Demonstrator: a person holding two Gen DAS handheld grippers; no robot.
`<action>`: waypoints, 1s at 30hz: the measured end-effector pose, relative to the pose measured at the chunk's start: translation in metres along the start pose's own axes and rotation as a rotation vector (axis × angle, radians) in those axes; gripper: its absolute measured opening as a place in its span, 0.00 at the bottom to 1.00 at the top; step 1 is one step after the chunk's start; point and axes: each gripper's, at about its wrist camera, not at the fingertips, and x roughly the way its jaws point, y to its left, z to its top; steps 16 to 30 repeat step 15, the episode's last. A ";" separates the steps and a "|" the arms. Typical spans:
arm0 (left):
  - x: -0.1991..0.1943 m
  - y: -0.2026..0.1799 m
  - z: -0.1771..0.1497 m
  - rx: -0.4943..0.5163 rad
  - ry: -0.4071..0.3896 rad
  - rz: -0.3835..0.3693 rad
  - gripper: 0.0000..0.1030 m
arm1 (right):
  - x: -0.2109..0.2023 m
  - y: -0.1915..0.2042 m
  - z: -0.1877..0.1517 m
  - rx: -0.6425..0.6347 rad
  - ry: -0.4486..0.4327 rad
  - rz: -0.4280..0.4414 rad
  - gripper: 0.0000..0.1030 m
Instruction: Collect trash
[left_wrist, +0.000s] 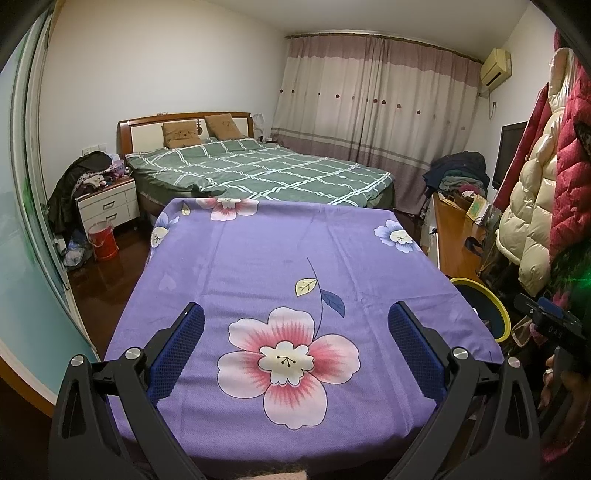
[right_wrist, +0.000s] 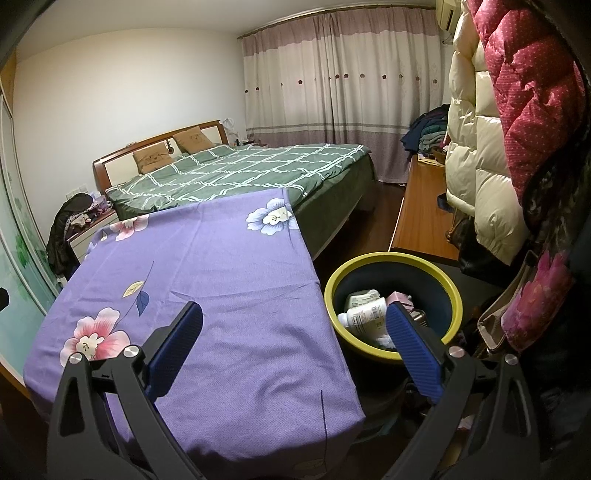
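Purple cloth (left_wrist: 258, 258) lies bare of litter; the trash (right_wrist: 364, 312) already sits in the bin (right_wrist: 452, 295), parked just right of the cloth for short drops. Left gripper (left_wrist: 295, 345), above the cloth, and right gripper (right_wrist: 293, 347), over its bin-side edge, gape empty, likely finished.

Only readable text: "D A S" in pale letters on the black body of the right hand-held gripper (left_wrist: 554, 325), seen at the right edge of the left wrist view. White bottle (right_wrist: 364, 314) in the yellow-rimmed bin (right_wrist: 391, 258) carries a printed label with a barcode-like block, too small to read. Box (left_wrist: 476, 208) on the wooden surface (left_wrist: 458, 236) has print, also illegible.
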 end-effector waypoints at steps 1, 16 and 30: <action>0.000 0.000 0.000 0.003 0.000 0.001 0.95 | 0.000 0.001 -0.001 0.000 0.001 0.000 0.92; 0.110 0.040 0.023 -0.031 0.113 0.074 0.95 | 0.077 0.034 0.014 -0.066 0.088 0.035 0.93; 0.110 0.040 0.023 -0.031 0.113 0.074 0.95 | 0.077 0.034 0.014 -0.066 0.088 0.035 0.93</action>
